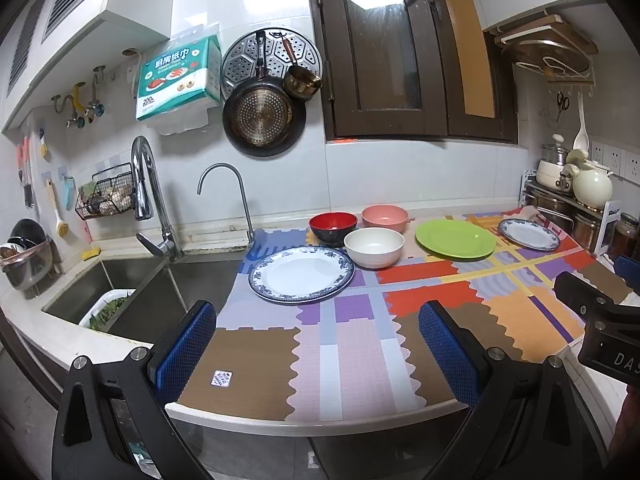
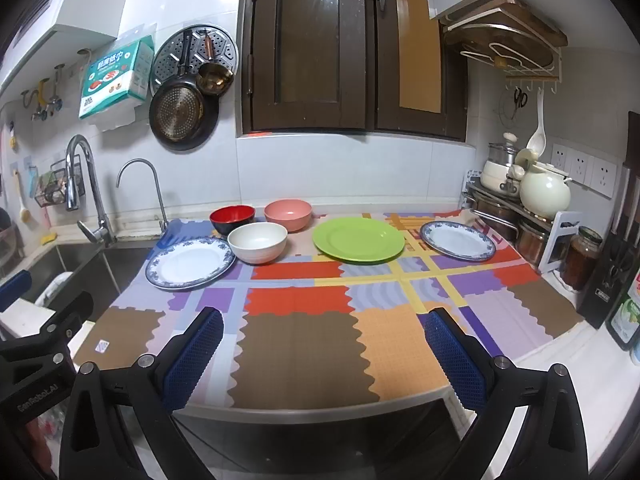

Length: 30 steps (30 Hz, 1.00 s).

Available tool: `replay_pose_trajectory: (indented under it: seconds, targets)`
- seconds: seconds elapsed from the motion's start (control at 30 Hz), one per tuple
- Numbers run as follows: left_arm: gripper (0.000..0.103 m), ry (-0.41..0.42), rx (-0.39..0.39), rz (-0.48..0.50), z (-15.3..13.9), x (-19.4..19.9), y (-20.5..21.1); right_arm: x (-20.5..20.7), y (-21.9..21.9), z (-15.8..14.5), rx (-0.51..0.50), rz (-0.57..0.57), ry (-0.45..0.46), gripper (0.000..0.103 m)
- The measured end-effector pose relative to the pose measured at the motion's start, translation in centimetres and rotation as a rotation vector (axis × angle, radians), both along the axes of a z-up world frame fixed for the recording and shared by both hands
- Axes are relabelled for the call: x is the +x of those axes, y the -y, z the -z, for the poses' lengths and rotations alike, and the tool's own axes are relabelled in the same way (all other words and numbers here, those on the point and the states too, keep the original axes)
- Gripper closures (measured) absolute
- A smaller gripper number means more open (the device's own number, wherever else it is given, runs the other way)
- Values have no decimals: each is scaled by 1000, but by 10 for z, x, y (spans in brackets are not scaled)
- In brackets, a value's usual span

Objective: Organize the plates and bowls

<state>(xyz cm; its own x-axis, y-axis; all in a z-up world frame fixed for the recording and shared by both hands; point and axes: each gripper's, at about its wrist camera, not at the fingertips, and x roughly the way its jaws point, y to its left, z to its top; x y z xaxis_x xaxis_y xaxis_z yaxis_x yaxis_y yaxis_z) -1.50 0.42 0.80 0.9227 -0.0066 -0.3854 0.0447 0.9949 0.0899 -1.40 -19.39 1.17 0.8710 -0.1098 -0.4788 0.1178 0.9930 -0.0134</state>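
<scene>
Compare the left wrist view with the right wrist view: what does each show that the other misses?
Left only: the dish rack and the white basket of greens in the sink.
Right only: the black knife block and the bottle beside it.
Both: three bowls, the green plate, two blue-rimmed plates, the patterned mat, and each open, empty claw.

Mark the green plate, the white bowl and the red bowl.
green plate [image 2: 358,240], right wrist view, on its flat centre.
white bowl [image 2: 258,249], right wrist view, on its outer front wall.
red bowl [image 1: 333,222], left wrist view, on its red inside.
</scene>
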Motion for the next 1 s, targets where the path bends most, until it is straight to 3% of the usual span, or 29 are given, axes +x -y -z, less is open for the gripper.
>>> replay_pose_trajectory:
  seconds: [1.0]
  targets:
    - [0, 10, 1, -9, -4, -10, -1, -8, 0, -3, 1, -16, 12, 1]
